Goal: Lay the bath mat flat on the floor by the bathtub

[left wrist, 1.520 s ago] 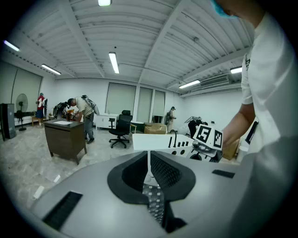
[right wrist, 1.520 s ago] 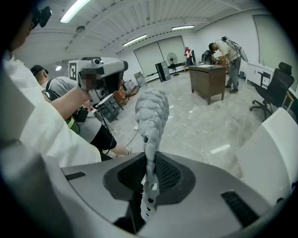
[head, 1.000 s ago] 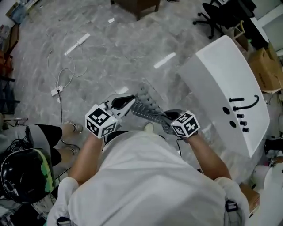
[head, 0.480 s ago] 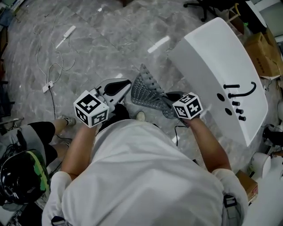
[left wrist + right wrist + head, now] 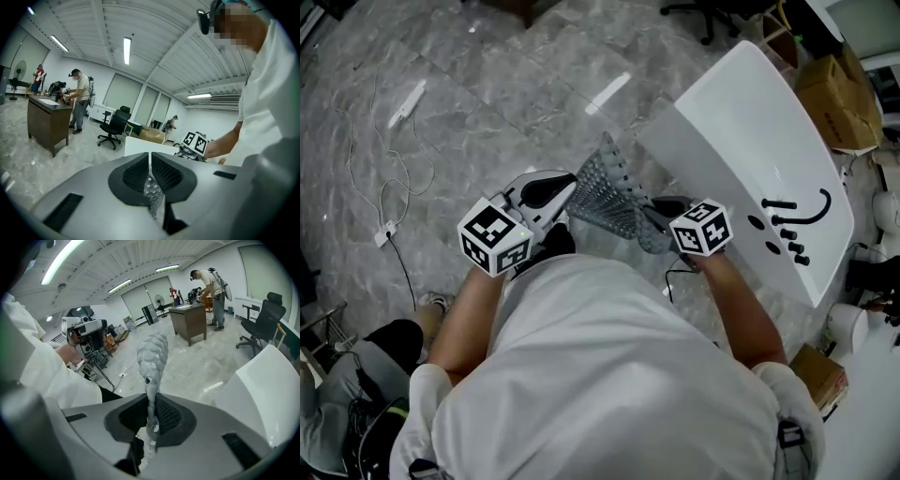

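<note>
The grey perforated bath mat [image 5: 609, 192] hangs in the air between my two grippers, above the marble floor and just left of the white bathtub [image 5: 750, 150]. My left gripper [image 5: 567, 192] is shut on one edge of the mat [image 5: 153, 199]. My right gripper [image 5: 654, 217] is shut on the opposite edge, and the mat [image 5: 151, 363] rises upright from its jaws in the right gripper view. The bathtub's rim [image 5: 260, 385] lies close on the right, with black taps [image 5: 792, 220] at its near end.
A white power strip and cable [image 5: 386, 178] lie on the floor at the left. A seated person's legs [image 5: 356, 375] are at the lower left. Cardboard boxes [image 5: 839, 89] and an office chair [image 5: 262, 319] stand past the tub; a wooden desk [image 5: 190, 319] with a person is farther off.
The view has shifted so the tub sits nearer the middle. Both grippers keep their hold on the mat, which stays lifted; the left gripper has edged slightly right toward the tub.
</note>
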{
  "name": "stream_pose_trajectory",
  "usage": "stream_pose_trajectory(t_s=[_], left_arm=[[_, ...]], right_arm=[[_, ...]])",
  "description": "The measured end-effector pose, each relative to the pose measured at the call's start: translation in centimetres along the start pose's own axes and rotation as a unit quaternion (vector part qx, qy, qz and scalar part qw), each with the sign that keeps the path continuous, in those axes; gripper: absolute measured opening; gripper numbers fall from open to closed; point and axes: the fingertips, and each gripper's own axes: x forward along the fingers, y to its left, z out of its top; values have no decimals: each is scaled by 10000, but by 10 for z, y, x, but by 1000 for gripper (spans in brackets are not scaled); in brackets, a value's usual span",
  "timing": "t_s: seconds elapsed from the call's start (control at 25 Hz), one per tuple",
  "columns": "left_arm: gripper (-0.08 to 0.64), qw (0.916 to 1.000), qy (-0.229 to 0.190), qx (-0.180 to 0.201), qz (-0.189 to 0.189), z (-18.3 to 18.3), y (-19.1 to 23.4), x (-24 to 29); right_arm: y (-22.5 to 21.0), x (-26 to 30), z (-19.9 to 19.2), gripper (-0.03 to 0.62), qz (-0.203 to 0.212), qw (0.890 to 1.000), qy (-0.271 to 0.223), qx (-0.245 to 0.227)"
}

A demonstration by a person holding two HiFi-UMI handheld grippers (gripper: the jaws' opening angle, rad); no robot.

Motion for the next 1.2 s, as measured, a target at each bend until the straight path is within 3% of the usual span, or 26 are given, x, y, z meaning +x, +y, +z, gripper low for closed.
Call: stream_pose_trajectory(t_s=[0.32,0.48,0.76,1.2], left_arm=[[31,9978,112,349,-549,62,104,36],[31,9978,91,334,-560,79,139,49],[31,9991,56,206,-364,103,181,92],[31,9989,165,-267,349,153,261,214]], right_arm=[[-79,15,132,55,-360,9986,-278,281],[-116,23,188,57,-430,9976,-413,359],[-230,23,279,57,-595,9948,-685,457],[-470,26,392,57,-870,9926,-756,374]])
